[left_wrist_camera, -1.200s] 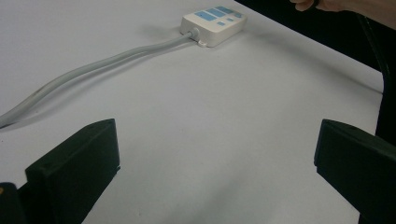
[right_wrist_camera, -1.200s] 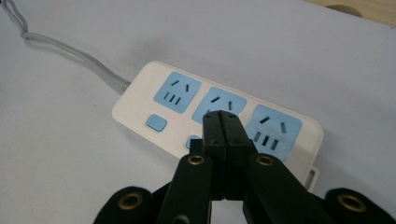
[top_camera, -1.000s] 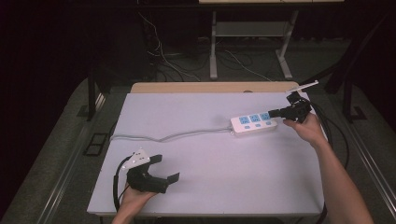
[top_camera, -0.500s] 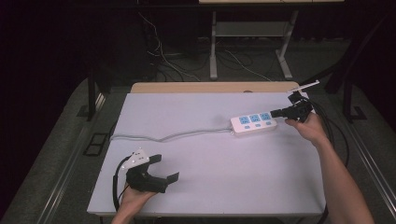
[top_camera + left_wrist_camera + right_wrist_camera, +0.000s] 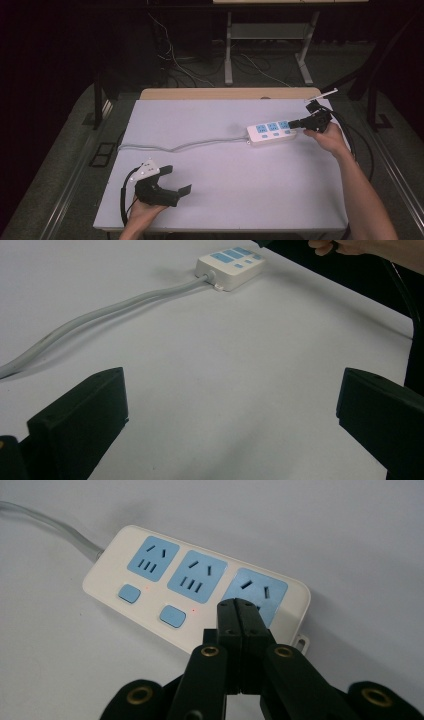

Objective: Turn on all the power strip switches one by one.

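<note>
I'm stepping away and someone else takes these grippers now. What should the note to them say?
Right gripper: jaws shut, tips over the third switch of the power strip, at its far-right end; contact can't be told.
Left gripper: open, holding nothing, resting near the table's front-left corner.
Two small red lights show beside the first two switches.
Left: probably pressing the third switch.

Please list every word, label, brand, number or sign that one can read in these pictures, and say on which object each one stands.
There is no readable text.
Power strip: no words or numbers; its blue sockets and blue buttons are unlabelled, with small red dots beside two buttons.
Right gripper, jaws shut over the strip: no markings.
Left gripper, jaws open: no readable marking on its grey plate.
</note>
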Demonstrator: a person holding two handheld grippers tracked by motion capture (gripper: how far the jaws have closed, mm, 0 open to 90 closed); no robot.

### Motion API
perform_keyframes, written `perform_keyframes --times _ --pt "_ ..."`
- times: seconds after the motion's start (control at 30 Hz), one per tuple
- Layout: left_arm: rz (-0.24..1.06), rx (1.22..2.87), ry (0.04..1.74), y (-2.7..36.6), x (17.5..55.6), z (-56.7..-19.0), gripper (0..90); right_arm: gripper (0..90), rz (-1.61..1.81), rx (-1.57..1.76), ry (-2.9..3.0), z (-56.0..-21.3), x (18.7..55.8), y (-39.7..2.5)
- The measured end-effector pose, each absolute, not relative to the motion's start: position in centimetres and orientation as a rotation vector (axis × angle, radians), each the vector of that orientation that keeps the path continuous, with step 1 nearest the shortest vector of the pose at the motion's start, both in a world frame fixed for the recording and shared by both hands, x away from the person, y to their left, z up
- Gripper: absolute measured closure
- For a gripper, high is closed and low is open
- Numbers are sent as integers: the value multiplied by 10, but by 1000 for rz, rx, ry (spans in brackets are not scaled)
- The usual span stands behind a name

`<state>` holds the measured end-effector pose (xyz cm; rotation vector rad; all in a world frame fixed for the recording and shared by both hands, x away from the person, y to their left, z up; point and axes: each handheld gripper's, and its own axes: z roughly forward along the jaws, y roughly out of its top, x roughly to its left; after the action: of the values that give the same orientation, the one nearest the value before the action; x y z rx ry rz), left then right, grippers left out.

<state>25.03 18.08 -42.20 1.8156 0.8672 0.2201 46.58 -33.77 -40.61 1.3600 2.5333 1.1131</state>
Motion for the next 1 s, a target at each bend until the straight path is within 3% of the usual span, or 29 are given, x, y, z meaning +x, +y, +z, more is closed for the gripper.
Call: perform_keyframes --times 1.0 --pt "227 1819 867 182 250 -422 0 899 1085 1356 2543 -419 463 -331"
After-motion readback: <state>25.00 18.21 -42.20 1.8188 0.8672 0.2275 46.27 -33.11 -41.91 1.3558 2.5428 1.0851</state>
